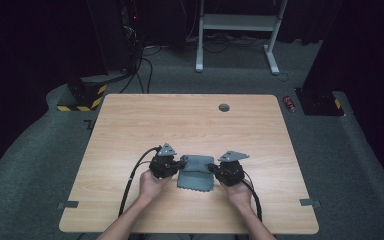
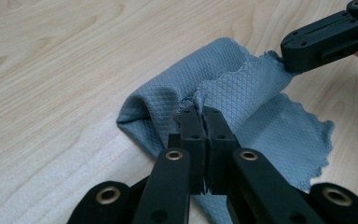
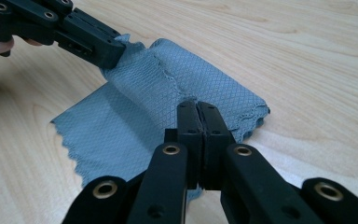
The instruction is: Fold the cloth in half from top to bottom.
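A grey-blue waffle-textured cloth (image 1: 195,175) lies partly folded on the wooden table (image 1: 180,125), near its front middle. My left gripper (image 1: 181,163) is shut on the cloth's left corner, and in the left gripper view its jaws (image 2: 203,111) pinch the scalloped edge of the cloth (image 2: 242,93). My right gripper (image 1: 212,168) is shut on the opposite corner; the right gripper view has its jaws (image 3: 197,105) closed on the edge of the cloth (image 3: 135,107). The held edge is lifted and curls over the lower layer. Each gripper view also takes in the other gripper (image 2: 307,46) (image 3: 93,44) pinching its corner.
A round grey grommet (image 1: 224,107) sits near the table's far edge. On the carpet beyond are a red can (image 1: 290,103), a white desk frame (image 1: 237,25) and a yellow-and-black striped base (image 1: 82,97). Bare wood surrounds the cloth.
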A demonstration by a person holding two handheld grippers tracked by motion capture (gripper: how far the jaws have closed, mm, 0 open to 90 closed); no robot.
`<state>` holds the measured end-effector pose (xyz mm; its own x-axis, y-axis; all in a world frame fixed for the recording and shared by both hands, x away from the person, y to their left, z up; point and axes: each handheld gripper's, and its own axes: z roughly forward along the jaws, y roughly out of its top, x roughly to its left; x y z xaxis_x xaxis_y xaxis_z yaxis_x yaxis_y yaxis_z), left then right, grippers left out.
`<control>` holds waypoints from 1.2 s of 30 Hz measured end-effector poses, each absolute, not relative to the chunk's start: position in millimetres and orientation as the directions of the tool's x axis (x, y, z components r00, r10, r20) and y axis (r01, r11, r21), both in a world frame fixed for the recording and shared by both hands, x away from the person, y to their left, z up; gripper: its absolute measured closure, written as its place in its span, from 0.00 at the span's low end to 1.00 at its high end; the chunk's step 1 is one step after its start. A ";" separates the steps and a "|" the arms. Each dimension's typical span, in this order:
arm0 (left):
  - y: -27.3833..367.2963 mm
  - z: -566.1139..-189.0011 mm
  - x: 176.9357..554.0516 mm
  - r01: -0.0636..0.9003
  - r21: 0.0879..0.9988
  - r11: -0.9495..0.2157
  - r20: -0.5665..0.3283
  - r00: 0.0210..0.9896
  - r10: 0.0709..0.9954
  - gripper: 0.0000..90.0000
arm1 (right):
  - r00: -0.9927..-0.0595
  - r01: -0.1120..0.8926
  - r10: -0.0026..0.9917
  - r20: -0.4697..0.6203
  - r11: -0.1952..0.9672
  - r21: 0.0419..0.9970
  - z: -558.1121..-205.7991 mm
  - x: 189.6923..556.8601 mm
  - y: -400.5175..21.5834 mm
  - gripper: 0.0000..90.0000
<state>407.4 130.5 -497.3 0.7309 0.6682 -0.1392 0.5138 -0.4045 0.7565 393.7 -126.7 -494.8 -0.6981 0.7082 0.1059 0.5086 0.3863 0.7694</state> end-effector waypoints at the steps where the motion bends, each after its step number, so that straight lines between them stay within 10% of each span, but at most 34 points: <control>1: 130.1 -497.7 406.2 0.510 0.757 -0.408 -0.135 0.733 0.666 0.98 | -0.700 0.507 0.706 0.106 0.388 0.770 -494.8 392.4 -127.2 0.99; 36: 136.7 -512.9 373.3 0.519 0.746 -0.418 -0.138 0.734 0.665 0.85 | -0.728 0.511 0.677 0.109 0.430 0.744 -511.2 361.1 -126.3 0.88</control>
